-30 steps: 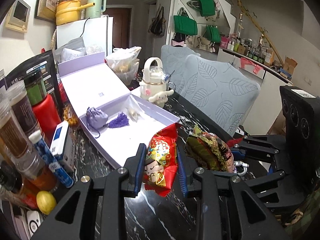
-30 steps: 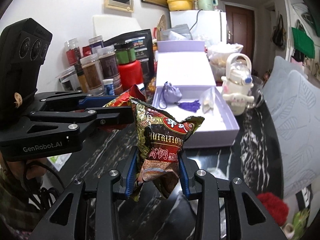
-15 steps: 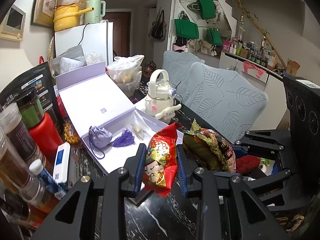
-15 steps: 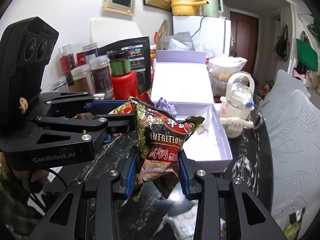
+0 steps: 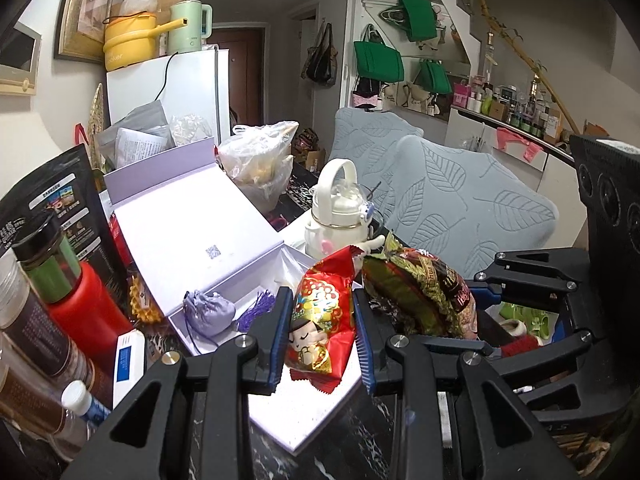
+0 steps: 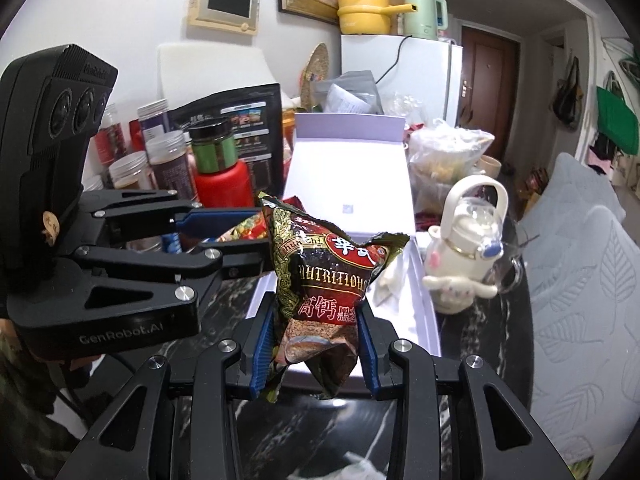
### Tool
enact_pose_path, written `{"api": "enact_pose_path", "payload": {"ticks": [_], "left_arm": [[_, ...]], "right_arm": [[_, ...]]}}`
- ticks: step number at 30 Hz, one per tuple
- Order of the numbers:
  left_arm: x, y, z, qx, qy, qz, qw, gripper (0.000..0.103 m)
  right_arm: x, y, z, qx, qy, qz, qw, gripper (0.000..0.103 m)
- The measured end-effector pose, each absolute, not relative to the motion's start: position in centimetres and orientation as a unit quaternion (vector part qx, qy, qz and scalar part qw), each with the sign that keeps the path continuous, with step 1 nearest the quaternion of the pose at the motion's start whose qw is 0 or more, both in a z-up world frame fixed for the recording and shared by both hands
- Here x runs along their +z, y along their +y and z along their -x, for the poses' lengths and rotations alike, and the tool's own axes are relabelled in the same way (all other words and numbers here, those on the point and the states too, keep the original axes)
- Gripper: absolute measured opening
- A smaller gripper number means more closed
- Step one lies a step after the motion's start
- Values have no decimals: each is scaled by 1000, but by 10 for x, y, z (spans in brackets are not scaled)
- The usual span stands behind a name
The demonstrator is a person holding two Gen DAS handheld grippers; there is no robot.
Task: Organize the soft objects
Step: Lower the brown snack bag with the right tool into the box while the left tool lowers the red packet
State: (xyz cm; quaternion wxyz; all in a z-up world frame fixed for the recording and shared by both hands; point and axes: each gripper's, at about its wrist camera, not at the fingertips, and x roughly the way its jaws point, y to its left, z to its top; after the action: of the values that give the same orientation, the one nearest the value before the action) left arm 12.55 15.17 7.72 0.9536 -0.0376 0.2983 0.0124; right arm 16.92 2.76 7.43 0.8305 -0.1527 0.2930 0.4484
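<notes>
Gripping a red snack packet (image 5: 320, 320) and a dark snack bag (image 6: 324, 288) in closed jaws above the cluttered black marbled counter (image 6: 320, 432), fridge (image 5: 192, 92) standing upper left.

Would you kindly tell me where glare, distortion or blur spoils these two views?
Left wrist view: the box floor below the red packet is blown out white; the fridge edges bow. Right wrist view: the box lid glares, the rim darkens, and the dark packet print stays sharp.
</notes>
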Motion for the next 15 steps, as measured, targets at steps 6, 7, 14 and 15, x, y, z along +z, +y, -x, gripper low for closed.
{"api": "enact_pose_path", "payload": {"ticks": [6, 7, 14, 15], "left_arm": [[72, 158, -147, 18, 302, 41, 952, 29], [71, 159, -150, 19, 304, 43, 952, 29], [55, 164, -170, 28, 320, 45, 946, 29], [52, 165, -172, 29, 323, 46, 945, 29]], "right_arm": [[71, 35, -191, 444, 292, 160, 832, 36], [70, 36, -194, 444, 293, 160, 832, 36], [54, 42, -215, 445, 302, 162, 827, 36], [51, 43, -218, 445, 304, 163, 826, 36]]}}
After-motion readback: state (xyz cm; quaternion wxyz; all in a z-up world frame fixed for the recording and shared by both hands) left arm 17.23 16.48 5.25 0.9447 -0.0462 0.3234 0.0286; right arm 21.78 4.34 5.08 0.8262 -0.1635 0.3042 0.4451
